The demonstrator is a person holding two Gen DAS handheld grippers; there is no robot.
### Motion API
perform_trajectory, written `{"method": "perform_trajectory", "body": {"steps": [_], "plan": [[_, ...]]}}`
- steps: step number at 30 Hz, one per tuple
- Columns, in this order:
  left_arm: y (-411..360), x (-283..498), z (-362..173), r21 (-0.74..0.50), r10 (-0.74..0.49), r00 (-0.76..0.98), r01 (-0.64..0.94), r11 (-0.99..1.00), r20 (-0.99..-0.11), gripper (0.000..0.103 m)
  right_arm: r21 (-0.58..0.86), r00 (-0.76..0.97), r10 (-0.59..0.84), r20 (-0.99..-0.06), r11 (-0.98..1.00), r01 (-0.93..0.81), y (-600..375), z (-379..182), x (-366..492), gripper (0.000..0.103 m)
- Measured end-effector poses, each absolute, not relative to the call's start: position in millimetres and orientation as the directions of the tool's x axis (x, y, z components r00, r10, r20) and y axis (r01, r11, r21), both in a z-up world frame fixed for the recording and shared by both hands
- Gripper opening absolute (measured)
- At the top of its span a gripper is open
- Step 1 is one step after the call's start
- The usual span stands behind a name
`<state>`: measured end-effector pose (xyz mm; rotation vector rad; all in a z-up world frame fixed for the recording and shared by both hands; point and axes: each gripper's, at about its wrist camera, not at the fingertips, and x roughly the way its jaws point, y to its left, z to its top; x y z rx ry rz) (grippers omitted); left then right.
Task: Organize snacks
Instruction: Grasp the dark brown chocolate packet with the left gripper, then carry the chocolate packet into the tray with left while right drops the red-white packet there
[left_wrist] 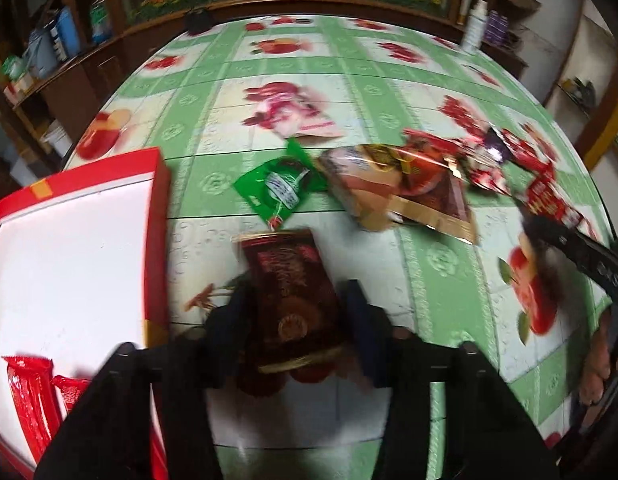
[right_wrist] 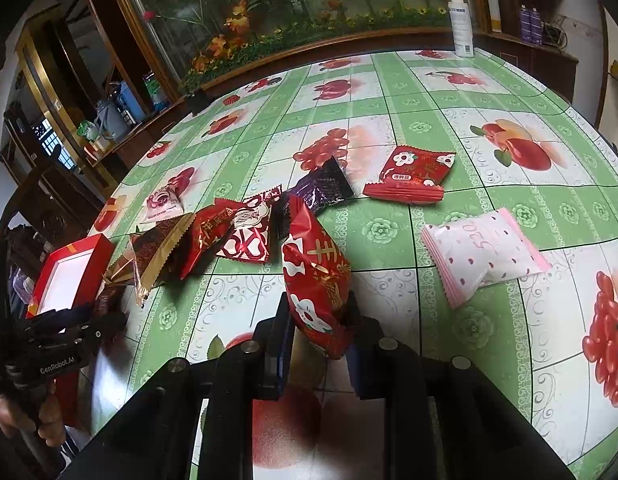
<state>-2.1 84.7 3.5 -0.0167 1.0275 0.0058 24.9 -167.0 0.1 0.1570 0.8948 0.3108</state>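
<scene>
My left gripper (left_wrist: 297, 300) is shut on a dark red snack packet (left_wrist: 289, 292), held just right of the red box (left_wrist: 157, 240) with a white inside. Two red packets (left_wrist: 29, 396) lie in the box's near corner. My right gripper (right_wrist: 315, 320) is shut on a red packet with white flowers (right_wrist: 315, 280), held above the table. A pile of loose snacks (right_wrist: 245, 228) lies between the grippers. The box also shows in the right wrist view (right_wrist: 93, 264), with the left gripper (right_wrist: 105, 320) beside it.
On the green fruit-print tablecloth (right_wrist: 449, 120) lie a green packet (left_wrist: 279, 188), a pink-white packet (right_wrist: 483, 254), a red flower packet (right_wrist: 413, 176) and a dark purple packet (right_wrist: 325, 190). A white spray bottle (right_wrist: 461, 24) stands at the far edge. Wooden shelves stand left.
</scene>
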Motion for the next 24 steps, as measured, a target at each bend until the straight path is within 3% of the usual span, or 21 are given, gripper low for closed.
{"method": "perform_trajectory", "body": {"steps": [8, 12, 24], "plan": [[43.7, -32.6, 5.5, -0.011, -0.111, 0.533, 0.186, 0.982, -0.839, 0.038, 0.254, 0.592, 0.318, -0.740, 0.948, -0.192, -168.6, 0.1, 26.4, 0.024], [32.3, -40.8, 8.3, -0.029, -0.133, 0.518, 0.203, 0.979, -0.845, 0.038, 0.255, 0.592, 0.319, -0.740, 0.948, -0.192, -168.7, -0.1, 26.6, 0.024], [33.5, -54.3, 19.5, 0.122, 0.022, 0.602, 0.126, 0.984, -0.798, 0.038, 0.253, 0.601, 0.309, -0.737, 0.951, -0.179, -171.7, 0.6, 27.1, 0.024]]}}
